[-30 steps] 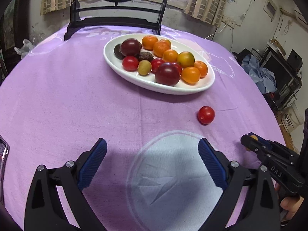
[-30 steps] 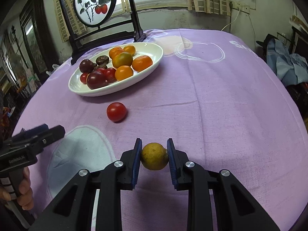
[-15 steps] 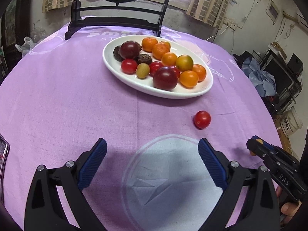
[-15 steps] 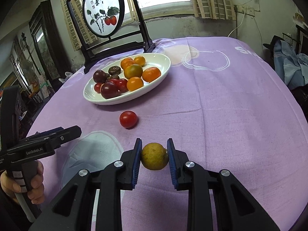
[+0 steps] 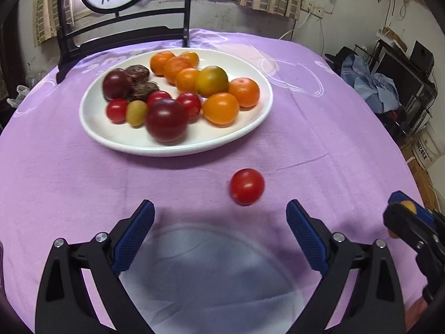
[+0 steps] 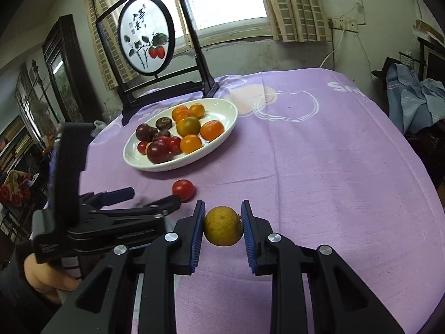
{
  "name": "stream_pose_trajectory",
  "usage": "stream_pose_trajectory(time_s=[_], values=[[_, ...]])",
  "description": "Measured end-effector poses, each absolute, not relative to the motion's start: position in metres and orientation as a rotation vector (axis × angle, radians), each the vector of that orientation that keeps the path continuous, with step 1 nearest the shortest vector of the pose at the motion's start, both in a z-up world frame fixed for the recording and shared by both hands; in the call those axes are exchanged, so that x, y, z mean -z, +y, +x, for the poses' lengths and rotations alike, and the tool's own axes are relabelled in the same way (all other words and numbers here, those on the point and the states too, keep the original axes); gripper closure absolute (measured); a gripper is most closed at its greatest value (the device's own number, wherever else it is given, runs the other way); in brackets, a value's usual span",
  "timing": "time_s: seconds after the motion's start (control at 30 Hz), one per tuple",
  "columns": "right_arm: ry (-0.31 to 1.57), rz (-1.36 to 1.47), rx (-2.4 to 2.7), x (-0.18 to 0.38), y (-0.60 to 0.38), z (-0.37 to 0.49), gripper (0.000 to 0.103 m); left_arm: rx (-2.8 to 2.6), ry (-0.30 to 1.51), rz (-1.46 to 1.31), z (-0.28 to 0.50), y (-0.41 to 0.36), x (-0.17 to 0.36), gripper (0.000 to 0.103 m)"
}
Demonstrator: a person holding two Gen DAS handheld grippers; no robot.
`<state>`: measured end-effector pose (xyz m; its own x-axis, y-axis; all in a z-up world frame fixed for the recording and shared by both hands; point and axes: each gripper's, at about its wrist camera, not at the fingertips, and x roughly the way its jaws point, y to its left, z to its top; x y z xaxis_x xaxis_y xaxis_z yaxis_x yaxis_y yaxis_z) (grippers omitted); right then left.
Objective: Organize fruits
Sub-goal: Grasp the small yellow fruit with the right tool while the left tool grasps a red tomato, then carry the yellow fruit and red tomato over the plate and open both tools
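Note:
A white oval plate (image 5: 244, 136) (image 6: 219, 150) holds several oranges, red tomatoes and dark plums on the purple tablecloth. A loose red tomato (image 5: 247, 186) (image 6: 182, 190) lies on the cloth in front of the plate. My left gripper (image 5: 219, 233) is open and empty, just short of the tomato; it also shows in the right wrist view (image 6: 147, 199). My right gripper (image 6: 222, 224) is shut on a yellow-green citrus fruit (image 6: 222, 226) and holds it above the cloth; its tip shows in the left wrist view (image 5: 403, 211).
A black-framed round screen with a painted fruit design (image 6: 146, 36) stands behind the plate at the table's far edge. A pale blue patch (image 5: 211, 272) marks the cloth under my left gripper. Clutter and blue cloth (image 6: 414, 97) lie beyond the right edge.
My left gripper has moved forward towards the loose tomato and the plate. My right gripper has risen and shifted with the citrus still held.

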<state>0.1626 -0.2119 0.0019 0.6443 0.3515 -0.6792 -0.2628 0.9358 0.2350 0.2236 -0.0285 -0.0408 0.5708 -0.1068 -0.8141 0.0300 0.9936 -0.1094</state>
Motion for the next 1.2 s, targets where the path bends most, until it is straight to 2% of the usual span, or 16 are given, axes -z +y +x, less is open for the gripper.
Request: stream_pose_trajectory(time_s=[0.03,0.1,0.17,0.23,0.27,0.3,0.33,0.8,1.2], values=[[0.796,0.123,-0.346,-0.002,-0.214,0.163,0.076,0.087,0.965,-0.085,0.227,-0.033,0.042,0.016],[0.793,0.13,-0.336,-0.003,-0.218,0.164,0.076,0.105,0.989,-0.08,0.238,-0.042,0.047,0.031],[0.792,0.134,-0.333,-0.003,-0.22,0.164,0.076,0.106,1.019,-0.088,0.249,-0.047,0.054,0.035],[0.793,0.134,-0.33,-0.003,-0.22,0.164,0.076,0.094,1.002,-0.075,0.254,-0.051,0.054,0.047],[0.794,0.133,-0.329,-0.002,-0.22,0.164,0.076,0.092,1.002,-0.061,0.257,-0.052,0.054,0.055],[0.796,0.13,-0.328,-0.002,-0.219,0.165,0.076,0.092,1.004,-0.055,0.258,-0.052,0.054,0.07],[0.8,0.126,-0.325,-0.001,-0.218,0.165,0.076,0.105,1.017,-0.066,0.259,-0.05,0.054,0.073],[0.891,0.102,-0.294,0.024,-0.2,0.176,0.076,0.2,0.942,-0.108,0.206,-0.01,0.01,0.073],[0.806,-0.027,-0.373,-0.027,-0.132,0.22,0.076,0.14,0.867,-0.156,0.228,0.04,-0.025,0.073]])
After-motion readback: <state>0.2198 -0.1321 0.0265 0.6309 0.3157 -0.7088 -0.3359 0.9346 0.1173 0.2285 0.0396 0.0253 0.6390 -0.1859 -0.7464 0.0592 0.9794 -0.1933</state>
